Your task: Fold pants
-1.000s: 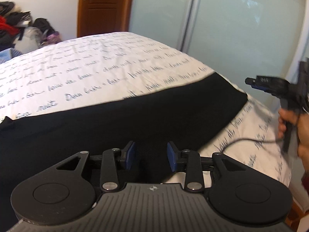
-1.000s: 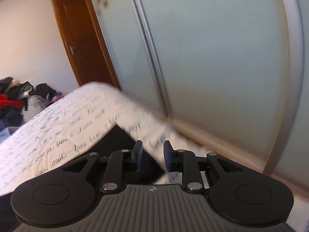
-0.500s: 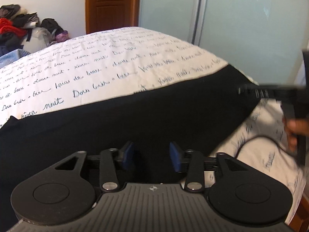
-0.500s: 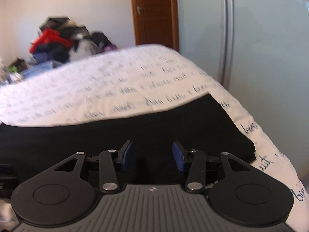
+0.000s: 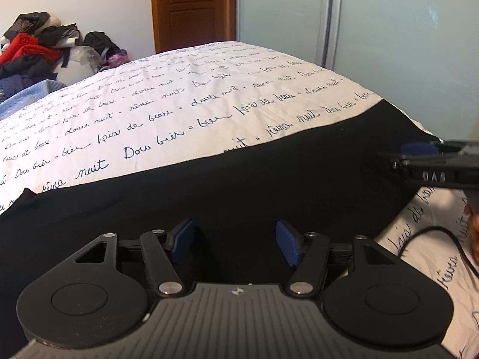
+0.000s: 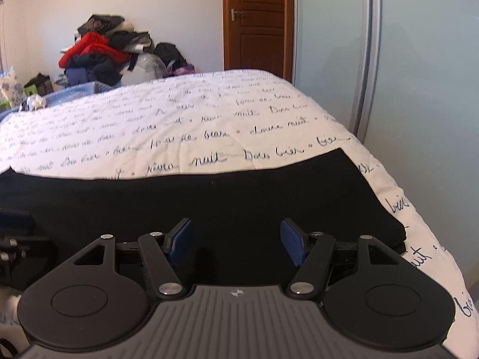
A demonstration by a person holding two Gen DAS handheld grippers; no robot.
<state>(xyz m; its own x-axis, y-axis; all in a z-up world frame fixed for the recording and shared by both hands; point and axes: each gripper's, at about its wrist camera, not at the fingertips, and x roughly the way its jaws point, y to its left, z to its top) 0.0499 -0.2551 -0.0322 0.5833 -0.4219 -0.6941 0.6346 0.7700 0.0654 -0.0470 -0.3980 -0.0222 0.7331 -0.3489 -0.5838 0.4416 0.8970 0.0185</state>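
Note:
Black pants [image 5: 239, 185] lie flat along the near edge of the bed, stretched left to right; in the right wrist view the pants [image 6: 209, 203] end in a folded, layered edge at the right. My left gripper [image 5: 235, 240] hovers over the dark cloth, its jaws opening, nothing between the blue pads. My right gripper [image 6: 236, 240] also hangs above the cloth near its right end, jaws opening and empty. The right gripper [image 5: 419, 154] shows side-on at the right edge of the left wrist view, held by a hand [image 5: 473, 233].
The bed [image 5: 209, 95] has a white cover printed with handwriting. A pile of clothes [image 6: 101, 53] sits beyond the far left corner. A wooden door [image 6: 257, 21] and frosted sliding panels [image 6: 419, 59] stand behind and to the right. A black cable [image 5: 434, 236] runs across the sheet.
Both grippers' jaws have spread wider. The right gripper swung left from facing the sliding panels to facing the pants. The left gripper tipped down and came closer to the cloth.

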